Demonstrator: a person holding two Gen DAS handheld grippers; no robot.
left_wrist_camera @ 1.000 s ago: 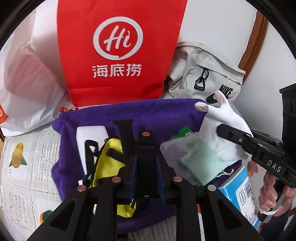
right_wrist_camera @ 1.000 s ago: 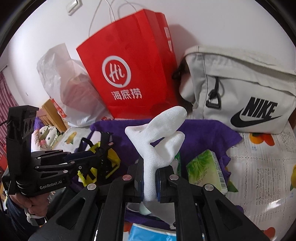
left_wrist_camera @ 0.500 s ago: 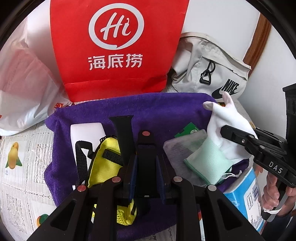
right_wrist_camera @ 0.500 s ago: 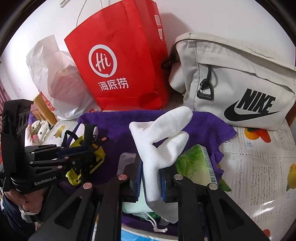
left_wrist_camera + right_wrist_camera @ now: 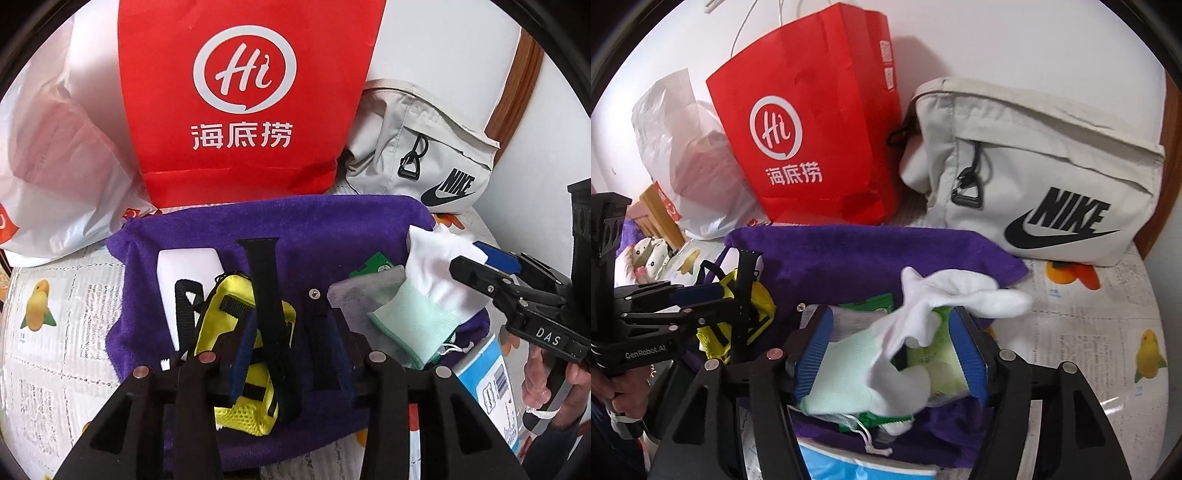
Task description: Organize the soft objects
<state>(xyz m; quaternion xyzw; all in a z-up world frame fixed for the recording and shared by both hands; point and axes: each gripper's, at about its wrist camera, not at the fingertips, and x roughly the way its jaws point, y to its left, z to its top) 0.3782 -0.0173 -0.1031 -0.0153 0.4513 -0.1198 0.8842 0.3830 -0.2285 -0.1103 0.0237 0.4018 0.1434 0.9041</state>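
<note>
Right gripper (image 5: 892, 354): jaws standing wide apart, not clamping anything. White glove (image 5: 923, 314) is lying loose between the blue pads, draped over the mint cuff (image 5: 846, 365) and a green tissue pack (image 5: 938, 354), all sitting on the purple towel (image 5: 871, 254). Can't tell whether the pads are touching the fabric.

Left gripper (image 5: 291, 343): jaws also parted. Black strap (image 5: 267, 295) is running up through the gap between them, long axis pointing straight away from the tongs, with the yellow mesh pouch (image 5: 240, 369) lying under and just left of that gap. No squeeze visible on the strap.

Key relation: glove is sitting directly ahead of the right tongs, inside their opening, with its fingers trailing off to the right past the right pad and its cuff toward the left one. So its long axis is lying roughly across the jaws. From the left tongs it's well off to the right, so the right hand looks like the nearer one for any regrip.

Red paper bag (image 5: 812, 122) and grey Nike bag (image 5: 1034, 177) are standing beyond the towel, ahead of both tongs.
</note>
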